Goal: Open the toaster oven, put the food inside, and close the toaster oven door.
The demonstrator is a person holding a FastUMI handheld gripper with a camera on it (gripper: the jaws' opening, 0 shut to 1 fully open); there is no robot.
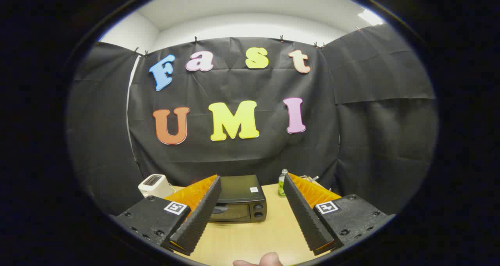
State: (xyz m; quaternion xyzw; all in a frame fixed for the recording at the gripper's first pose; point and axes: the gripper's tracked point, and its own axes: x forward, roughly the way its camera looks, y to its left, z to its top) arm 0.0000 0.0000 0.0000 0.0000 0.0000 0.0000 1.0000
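At the near edge of the counter [273, 234], a fingertip [269, 259] of a person shows, lying between the two fingers of the claw [252, 184]. Claw: spread wide, fingers well apart, gripping nothing; each finger carries a ridged inner face and a square printed marker on its base. Between the fingers lies bare, light wood-toned counter.

Ahead of the fingers, toward the left one, stands the oven [239, 199], a dark box with its door shut. Its glass front faces the claw, and two round knobs sit one above the other at the right side of that front. A small pale sticker lies on its flat top. The left finger overlaps the oven's left end, so that end is hidden. No food can be made out on the counter or through the oven's glass.

Left of the oven, beyond the left finger, stands a white toaster [155, 185] with a slotted top. Right of the oven, just beside the tip of the right finger, stands a small bottle [282, 184], upright, with a pale cap and a greenish body. Behind the right finger, some small pale item [311, 178] shows, too hidden to identify.

Beyond the counter hangs the black cloth wall [367, 141], clipped along its top edge. Above it runs a white wall and ceiling with a lit panel [370, 17].
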